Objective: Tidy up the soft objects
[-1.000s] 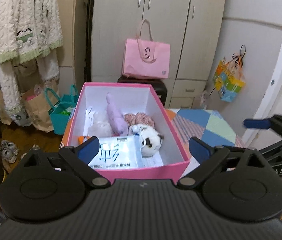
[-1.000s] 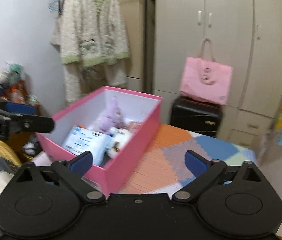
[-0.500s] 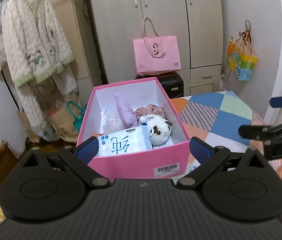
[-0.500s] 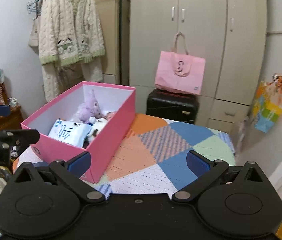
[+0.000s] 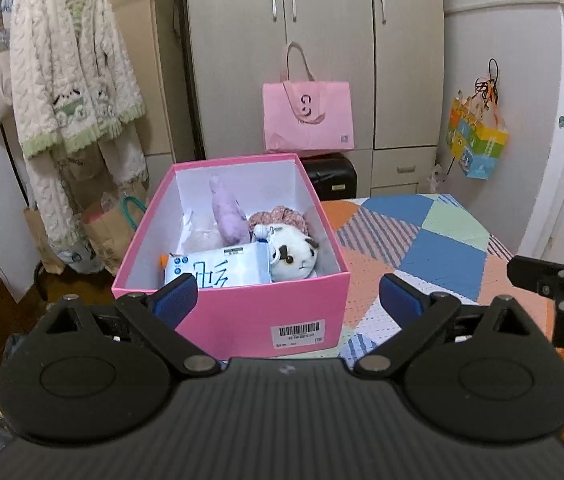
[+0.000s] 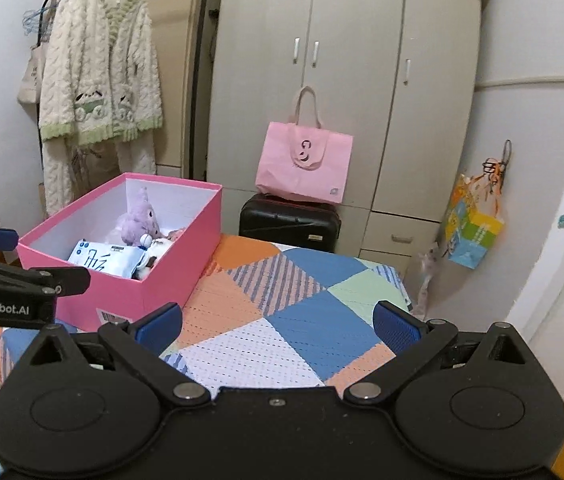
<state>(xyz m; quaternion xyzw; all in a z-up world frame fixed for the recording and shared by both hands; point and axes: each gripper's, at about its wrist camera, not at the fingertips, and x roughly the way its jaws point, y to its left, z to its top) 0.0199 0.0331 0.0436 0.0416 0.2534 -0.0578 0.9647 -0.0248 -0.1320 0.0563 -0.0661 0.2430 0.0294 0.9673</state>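
Retreating from pink box [image 5: 242, 312], both grippers empty, spread

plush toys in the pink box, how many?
2. A purple plush stands at the back of the pink box; a white cat plush lies front right, beside the tissue pack. Others may be hidden underneath.

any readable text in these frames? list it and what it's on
"GenRobot.AI": side of the left claw.
Large blue Chinese characters on the tissue pack: partly hidden, not readable.
Barcode label on the pink box: digits too small.
Pink tote bag: logo only, small print blurred.
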